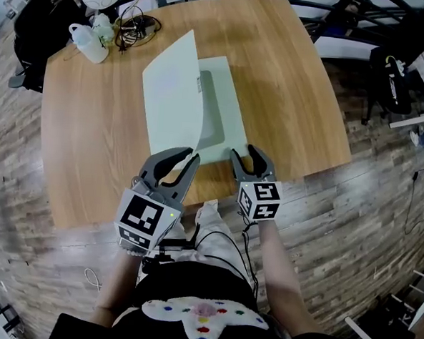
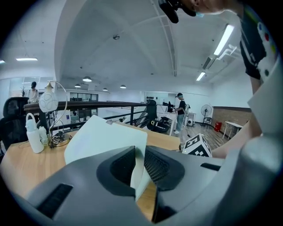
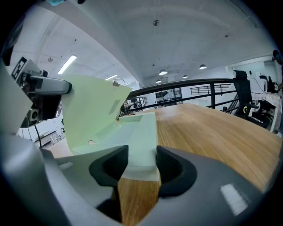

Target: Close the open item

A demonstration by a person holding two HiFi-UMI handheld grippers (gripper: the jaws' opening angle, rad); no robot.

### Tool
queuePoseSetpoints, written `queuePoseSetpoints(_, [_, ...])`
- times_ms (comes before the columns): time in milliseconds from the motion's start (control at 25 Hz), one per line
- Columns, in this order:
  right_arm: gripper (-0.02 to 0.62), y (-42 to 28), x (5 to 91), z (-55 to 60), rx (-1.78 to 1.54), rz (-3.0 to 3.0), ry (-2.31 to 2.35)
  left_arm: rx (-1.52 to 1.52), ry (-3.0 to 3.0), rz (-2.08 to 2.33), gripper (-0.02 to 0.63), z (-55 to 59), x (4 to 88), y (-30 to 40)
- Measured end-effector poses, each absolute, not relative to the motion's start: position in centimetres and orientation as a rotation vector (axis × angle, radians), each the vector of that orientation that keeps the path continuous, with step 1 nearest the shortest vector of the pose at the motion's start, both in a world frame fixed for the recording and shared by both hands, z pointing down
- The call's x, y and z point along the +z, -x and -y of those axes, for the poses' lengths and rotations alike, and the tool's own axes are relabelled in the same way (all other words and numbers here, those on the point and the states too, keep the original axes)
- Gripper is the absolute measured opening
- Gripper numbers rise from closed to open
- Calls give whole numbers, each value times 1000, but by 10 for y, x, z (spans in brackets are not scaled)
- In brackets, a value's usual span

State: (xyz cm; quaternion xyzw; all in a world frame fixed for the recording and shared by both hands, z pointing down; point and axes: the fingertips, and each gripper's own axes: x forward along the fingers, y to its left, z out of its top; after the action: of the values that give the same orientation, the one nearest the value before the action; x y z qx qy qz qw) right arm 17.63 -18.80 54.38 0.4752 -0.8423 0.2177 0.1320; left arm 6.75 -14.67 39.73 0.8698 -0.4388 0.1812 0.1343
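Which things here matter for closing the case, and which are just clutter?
Job: pale green case base; its raised lid; left gripper, pinching the lid's edge; right gripper, open at the base's near corner.
Lying about: white bottle; cable tangle.

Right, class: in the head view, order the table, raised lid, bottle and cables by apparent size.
1. table
2. lid
3. bottle and cables: about equal, so not ranked apart.
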Motion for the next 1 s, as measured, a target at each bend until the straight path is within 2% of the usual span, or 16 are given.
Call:
queuePoseSetpoints(440, [199,-181,543,187,638,2466,-1339,575,-2551,1093,57,164,437,-117])
queuePoseSetpoints(1000, [198,-182,539,191,554,2494,-1219,639,-2510,1018,57,180,480,-141])
